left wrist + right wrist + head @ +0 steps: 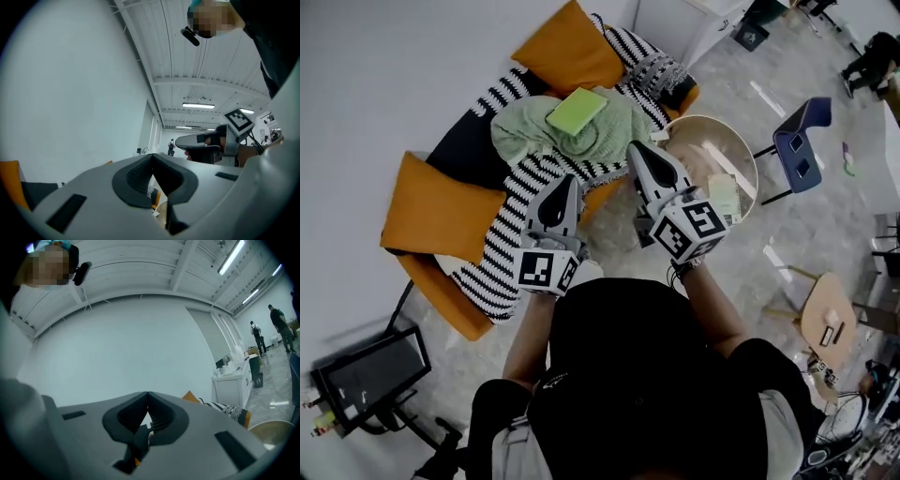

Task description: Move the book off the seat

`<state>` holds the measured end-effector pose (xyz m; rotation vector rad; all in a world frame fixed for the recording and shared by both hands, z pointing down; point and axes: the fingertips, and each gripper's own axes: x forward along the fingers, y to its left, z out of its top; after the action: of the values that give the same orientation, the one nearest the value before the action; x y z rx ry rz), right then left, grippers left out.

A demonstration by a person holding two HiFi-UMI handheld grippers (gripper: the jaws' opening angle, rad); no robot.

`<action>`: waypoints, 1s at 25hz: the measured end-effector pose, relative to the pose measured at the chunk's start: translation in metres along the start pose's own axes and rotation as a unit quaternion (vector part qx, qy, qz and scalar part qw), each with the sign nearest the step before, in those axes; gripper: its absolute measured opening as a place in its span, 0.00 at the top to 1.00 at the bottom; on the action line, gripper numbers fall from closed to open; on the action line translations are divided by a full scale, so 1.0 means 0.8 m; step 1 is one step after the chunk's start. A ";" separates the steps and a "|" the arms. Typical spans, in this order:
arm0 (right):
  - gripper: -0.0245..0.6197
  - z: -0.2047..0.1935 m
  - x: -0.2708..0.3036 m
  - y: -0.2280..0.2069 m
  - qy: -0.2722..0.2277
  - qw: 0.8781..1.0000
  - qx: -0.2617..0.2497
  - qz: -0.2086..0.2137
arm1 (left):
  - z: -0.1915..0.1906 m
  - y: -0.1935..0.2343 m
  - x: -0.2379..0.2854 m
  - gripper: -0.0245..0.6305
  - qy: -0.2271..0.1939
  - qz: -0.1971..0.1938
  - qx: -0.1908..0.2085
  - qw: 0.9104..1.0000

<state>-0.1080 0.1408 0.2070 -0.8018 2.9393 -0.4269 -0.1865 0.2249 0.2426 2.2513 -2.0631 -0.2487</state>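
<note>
Both my grippers are up in front of me, pointing level toward the seat. L gripper is closed: in its own view the two jaws meet at the tips w/ nothing btwn them. R gripper is closed too, its jaws meeting tip to tip in its own view, nothing held. From the L gripper view the R gripper shows off to the right, marker cube on top.

The book, lime green, lies flat on a crumpled green blanket on the seat, untouched. It's ahead of both grippers, apart from them; the R gripper's tip is the nearer one in the head view. Under the green blanket is a b/w striped throw spread over the orange seat. One orange cushion sits at the far end past the book, another orange cushion at the near-left end, by the white wall.

Just right of the seat is a round bench, pale top, w/ some papers near its front edge; my R gripper overlaps its left rim in the head view. A blue chair stands beyond the bench, a wooden chair at right. Black stand w/ a dark panel on the floor at lower left. In the R gripper view a white cabinet stands past the seat's end, w/ ppl far off down the room.
</note>
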 end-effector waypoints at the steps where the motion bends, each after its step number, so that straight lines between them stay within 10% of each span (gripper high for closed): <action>1: 0.94 -0.004 0.011 -0.001 0.003 1.000 0.001 -0.004 | 0.000 0.010 0.006 0.95 0.001 -0.004 -0.005 1.000; 13: 0.94 -0.040 0.086 -0.034 0.042 0.999 0.003 -0.034 | -0.048 0.079 0.066 0.95 0.045 -0.017 -0.080 0.996; 25: 0.94 -0.011 0.179 -0.133 0.041 0.998 0.016 0.039 | -0.052 0.082 0.180 0.95 0.042 0.023 -0.052 0.998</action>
<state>-0.1809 -0.0177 0.2471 -0.6789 3.0186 -0.5110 -0.2323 0.0733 0.2853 2.1142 -2.0096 -0.2465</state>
